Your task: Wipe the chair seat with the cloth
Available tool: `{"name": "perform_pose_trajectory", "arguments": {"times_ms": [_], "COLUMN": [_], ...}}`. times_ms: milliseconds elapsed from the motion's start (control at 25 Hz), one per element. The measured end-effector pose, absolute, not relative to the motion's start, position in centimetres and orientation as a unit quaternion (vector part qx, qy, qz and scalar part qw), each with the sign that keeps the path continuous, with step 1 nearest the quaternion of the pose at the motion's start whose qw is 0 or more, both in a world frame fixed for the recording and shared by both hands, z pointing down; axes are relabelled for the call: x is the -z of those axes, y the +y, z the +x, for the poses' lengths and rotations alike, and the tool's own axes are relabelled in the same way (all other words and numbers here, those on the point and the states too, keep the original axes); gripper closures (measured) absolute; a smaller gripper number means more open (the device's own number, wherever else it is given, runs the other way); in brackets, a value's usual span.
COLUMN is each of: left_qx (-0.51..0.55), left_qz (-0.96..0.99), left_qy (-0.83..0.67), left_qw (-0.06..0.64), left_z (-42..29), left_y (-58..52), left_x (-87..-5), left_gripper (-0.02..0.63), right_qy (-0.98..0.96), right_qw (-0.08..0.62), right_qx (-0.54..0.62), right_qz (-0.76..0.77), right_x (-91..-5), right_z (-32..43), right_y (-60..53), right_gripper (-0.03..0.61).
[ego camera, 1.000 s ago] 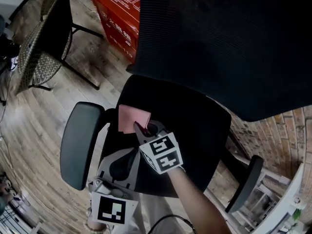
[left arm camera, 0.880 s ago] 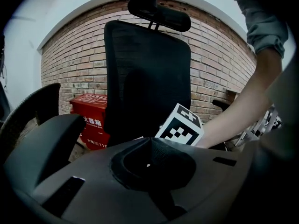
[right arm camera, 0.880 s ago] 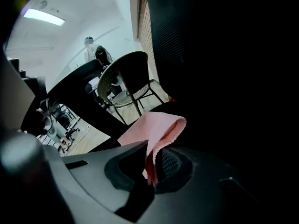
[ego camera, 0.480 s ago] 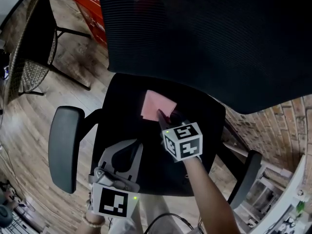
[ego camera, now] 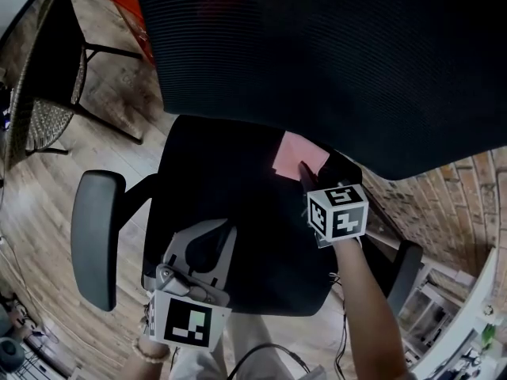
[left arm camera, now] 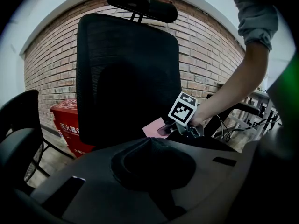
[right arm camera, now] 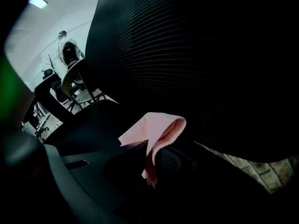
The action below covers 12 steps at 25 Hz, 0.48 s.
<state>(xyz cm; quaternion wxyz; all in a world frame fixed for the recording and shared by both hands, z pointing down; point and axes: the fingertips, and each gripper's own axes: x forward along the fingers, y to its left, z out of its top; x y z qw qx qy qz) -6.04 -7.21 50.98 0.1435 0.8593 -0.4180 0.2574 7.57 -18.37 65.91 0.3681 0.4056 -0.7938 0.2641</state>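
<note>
The only writing sits on the red cardboard box [left arm camera: 66,125] standing on the floor behind the chair. It carries a row of white characters along its side, which seem to be Chinese, but they are too small and dim to read. In the head view only a red corner of it shows at the top edge. The cubes on both grippers bear black-and-white square markers and no words.

The small pink woven cloth [ego camera: 298,155] lies at the rear right of the black padded chair seat [ego camera: 230,180], just below the lower edge of the black ribbed mesh backrest [ego camera: 333,62]. The right gripper [ego camera: 307,174] has its jaws closed on the cloth's near edge. In the right gripper view the pink fabric [right arm camera: 152,129] rises out of the pinch and folds over in a loop past the jaw tips, with a short end hanging down between them.

The left gripper [ego camera: 207,229] hovers over the front left of the seat, well apart from the cloth. Its grey jaws are brought together with nothing between them. Its own view looks across the seat to the right gripper and the pink corner by the backrest, with a red brick wall [left arm camera: 205,55] behind. A black padded armrest [ego camera: 93,236] flanks the seat's left side above the wooden plank floor [ego camera: 47,188].
</note>
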Motion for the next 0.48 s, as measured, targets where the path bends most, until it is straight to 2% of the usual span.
{"name": "perform_pose_trajectory", "arguments": {"times_ms": [240,480], "left_qx": [-0.255,-0.257], "left_qz": [0.857,0.848], "left_qy": [-0.423,-0.438], "left_qw": [0.143,0.152], "left_z": [-5.8,-6.7], "left_y": [-7.0,-5.8], "left_x": [-51.0,-51.4], "left_gripper": [0.595,0.595], "right_qy": [-0.797,-0.81], "right_qw": [0.385,0.373], "right_qx": [-0.261,-0.27], "right_qz": [0.385,0.362], "right_x": [-66.0,-66.2], "right_z": [7.0,4.2], "right_y": [-17.4,-15.1], "right_gripper": [0.528,0.528]}}
